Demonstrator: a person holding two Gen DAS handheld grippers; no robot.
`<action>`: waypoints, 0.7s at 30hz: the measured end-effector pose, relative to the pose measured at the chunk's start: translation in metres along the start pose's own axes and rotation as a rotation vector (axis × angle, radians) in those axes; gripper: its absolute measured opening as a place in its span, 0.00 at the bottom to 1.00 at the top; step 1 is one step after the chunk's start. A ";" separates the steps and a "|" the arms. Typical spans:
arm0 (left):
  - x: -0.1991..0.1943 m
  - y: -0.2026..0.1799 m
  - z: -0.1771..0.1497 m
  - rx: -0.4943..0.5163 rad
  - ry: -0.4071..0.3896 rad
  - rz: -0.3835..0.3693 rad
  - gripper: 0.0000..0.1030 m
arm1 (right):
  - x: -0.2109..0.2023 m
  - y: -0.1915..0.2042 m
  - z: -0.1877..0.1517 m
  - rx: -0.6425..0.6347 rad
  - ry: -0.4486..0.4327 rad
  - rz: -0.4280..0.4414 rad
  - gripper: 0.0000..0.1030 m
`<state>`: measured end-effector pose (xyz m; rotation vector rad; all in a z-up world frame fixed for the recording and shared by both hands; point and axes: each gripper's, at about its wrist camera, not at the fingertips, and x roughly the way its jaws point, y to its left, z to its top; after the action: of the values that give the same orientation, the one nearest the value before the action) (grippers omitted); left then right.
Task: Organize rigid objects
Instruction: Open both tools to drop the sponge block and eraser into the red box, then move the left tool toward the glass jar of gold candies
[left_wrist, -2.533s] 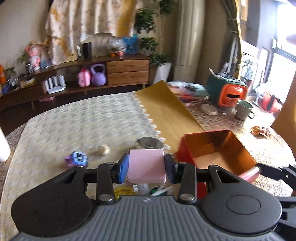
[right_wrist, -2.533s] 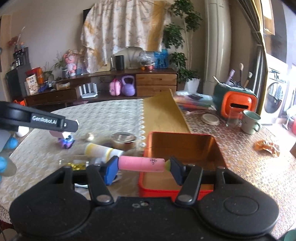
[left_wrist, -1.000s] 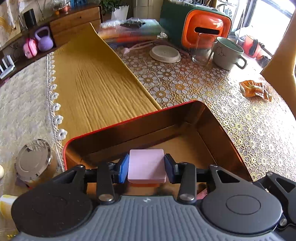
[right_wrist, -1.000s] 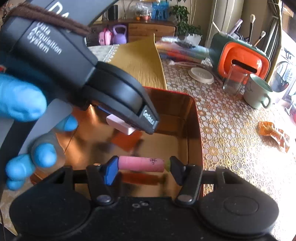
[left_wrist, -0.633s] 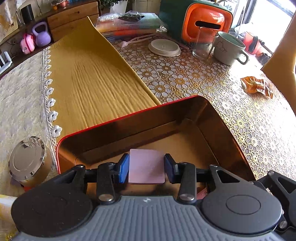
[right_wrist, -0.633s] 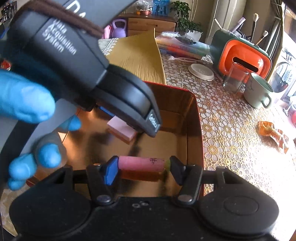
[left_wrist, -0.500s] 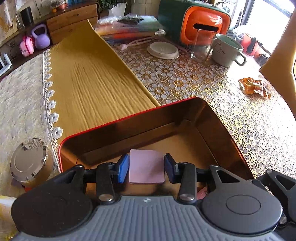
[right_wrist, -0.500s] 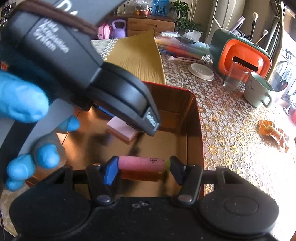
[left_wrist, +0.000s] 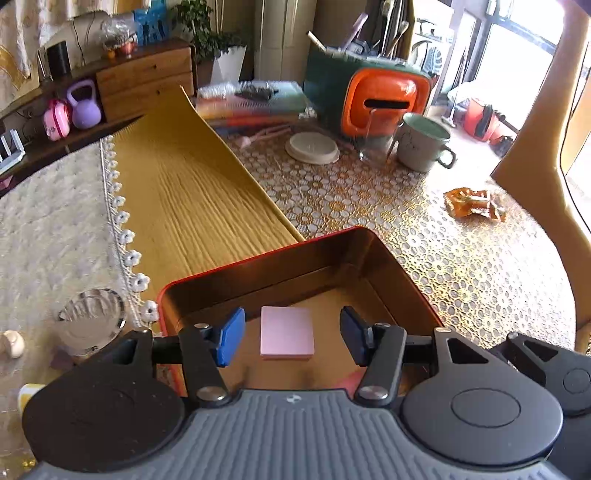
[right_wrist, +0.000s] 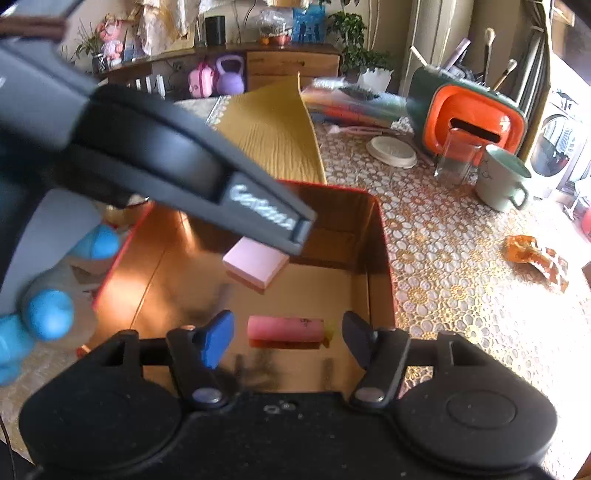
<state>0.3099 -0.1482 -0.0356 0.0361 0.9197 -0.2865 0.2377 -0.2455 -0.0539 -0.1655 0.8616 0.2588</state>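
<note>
A red tin box (left_wrist: 258, 260) with a shiny gold inside (right_wrist: 380, 236) sits on the table. A flat pink block (left_wrist: 287, 336) lies on its floor, between the pads of my left gripper (left_wrist: 291, 336), whose jaws are opening and stand clear of it. The same pink block (right_wrist: 255, 263) shows in the right wrist view under the left gripper's black body. A pink cylinder (right_wrist: 285, 326) with a yellow end lies on the tin's floor between the pads of my right gripper (right_wrist: 288, 334), whose jaws are opening with gaps on both sides.
A folded mustard cloth (left_wrist: 184, 192) lies behind the tin. Further right stand a glass (left_wrist: 373, 136), a green mug (left_wrist: 421, 142), a white lid (left_wrist: 313, 147) and an orange-green case (left_wrist: 380, 99). A round silver tin (left_wrist: 90, 321) sits left. A blue-gloved hand (right_wrist: 48, 310) holds the left gripper.
Both grippers have let go: the pink block and the pink cylinder now lie free on the tin's floor. The left gripper has lifted and drawn back.
</note>
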 end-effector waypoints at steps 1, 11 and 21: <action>-0.005 0.001 -0.002 -0.001 -0.005 -0.002 0.54 | -0.003 0.000 0.000 0.005 -0.003 0.001 0.67; -0.057 0.015 -0.028 -0.035 -0.054 -0.017 0.54 | -0.041 0.008 -0.001 0.048 -0.056 0.026 0.75; -0.106 0.033 -0.053 -0.039 -0.106 -0.018 0.54 | -0.070 0.027 -0.006 0.058 -0.101 0.035 0.83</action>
<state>0.2162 -0.0842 0.0130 -0.0233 0.8206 -0.2846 0.1821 -0.2316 -0.0052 -0.0829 0.7709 0.2721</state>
